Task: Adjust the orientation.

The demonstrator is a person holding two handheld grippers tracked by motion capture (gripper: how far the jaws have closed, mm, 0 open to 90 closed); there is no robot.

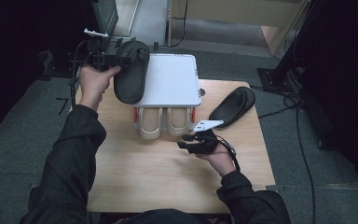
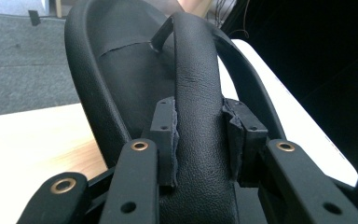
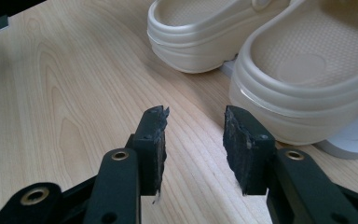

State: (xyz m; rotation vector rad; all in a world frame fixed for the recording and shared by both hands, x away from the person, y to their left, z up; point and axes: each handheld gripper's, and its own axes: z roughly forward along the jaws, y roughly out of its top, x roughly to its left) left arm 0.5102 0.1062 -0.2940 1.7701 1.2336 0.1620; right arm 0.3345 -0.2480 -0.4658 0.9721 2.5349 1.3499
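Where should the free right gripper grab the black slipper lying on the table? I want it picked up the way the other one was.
Grip the strap of the black slipper on the table, coming from above with the right gripper, whose jaws stand open. The strap arches clear of the flat sole, narrow enough to fit between the pads. The left gripper holds the other black slipper by that strap.

Table brightly lit, surroundings dark; close views soft, slightly blurred.

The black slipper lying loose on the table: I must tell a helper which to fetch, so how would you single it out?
On the wooden table, look right of the white shoe rack. The black slipper lies flat near the right edge, untouched. Its twin is held up at the rack's left, and the beige clogs sit under the rack.
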